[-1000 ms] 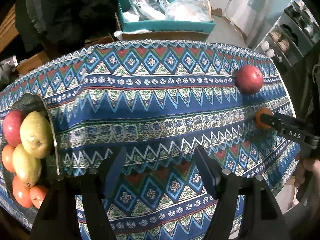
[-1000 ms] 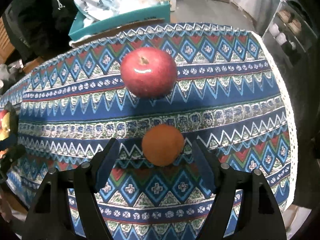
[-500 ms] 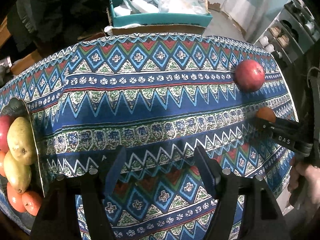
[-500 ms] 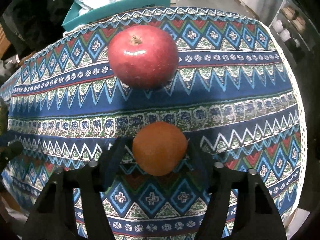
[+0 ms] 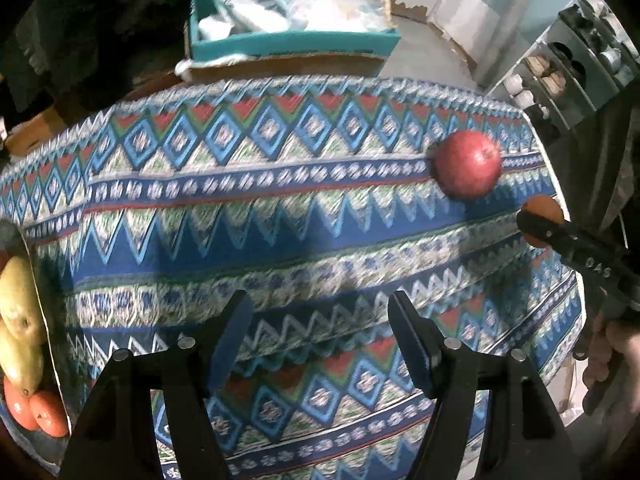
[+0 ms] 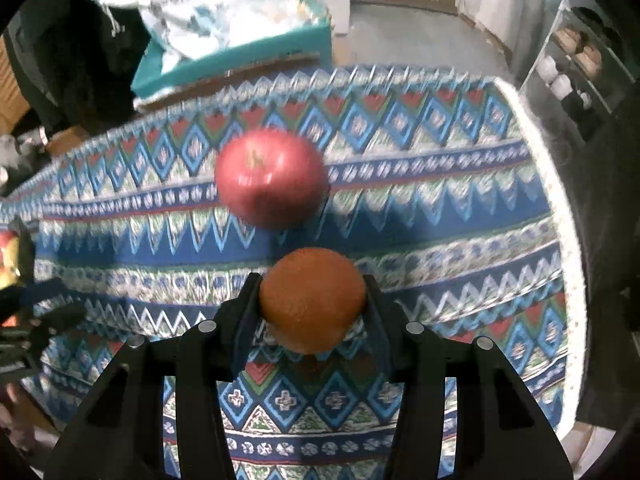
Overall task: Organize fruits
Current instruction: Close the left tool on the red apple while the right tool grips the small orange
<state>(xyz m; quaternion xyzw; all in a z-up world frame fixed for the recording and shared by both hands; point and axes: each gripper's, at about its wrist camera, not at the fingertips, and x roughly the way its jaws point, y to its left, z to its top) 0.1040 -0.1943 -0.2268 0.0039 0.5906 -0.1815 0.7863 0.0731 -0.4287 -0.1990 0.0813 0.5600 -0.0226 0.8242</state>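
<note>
My right gripper [image 6: 312,300] is shut on an orange [image 6: 313,299] and holds it just above the patterned tablecloth [image 6: 440,208]. A red apple [image 6: 272,182] lies on the cloth just beyond the orange. In the left wrist view the apple [image 5: 467,165] sits at the far right, with the orange [image 5: 541,210] in the right gripper's fingers beside it. My left gripper [image 5: 320,328] is open and empty over the middle of the cloth. A plate [image 5: 48,320] at the left edge holds pears [image 5: 18,300] and oranges [image 5: 40,414].
A teal box [image 5: 292,40] with plastic bags stands on cardboard behind the table. Metal shelves [image 5: 580,64] with jars stand at the right. The table's right edge [image 6: 560,208] has a white trim. Dark clothing hangs at the back left.
My right gripper closed on the orange and lifted it off the cloth. My left gripper shifted right, so the fruit plate slid toward the left edge of its view.
</note>
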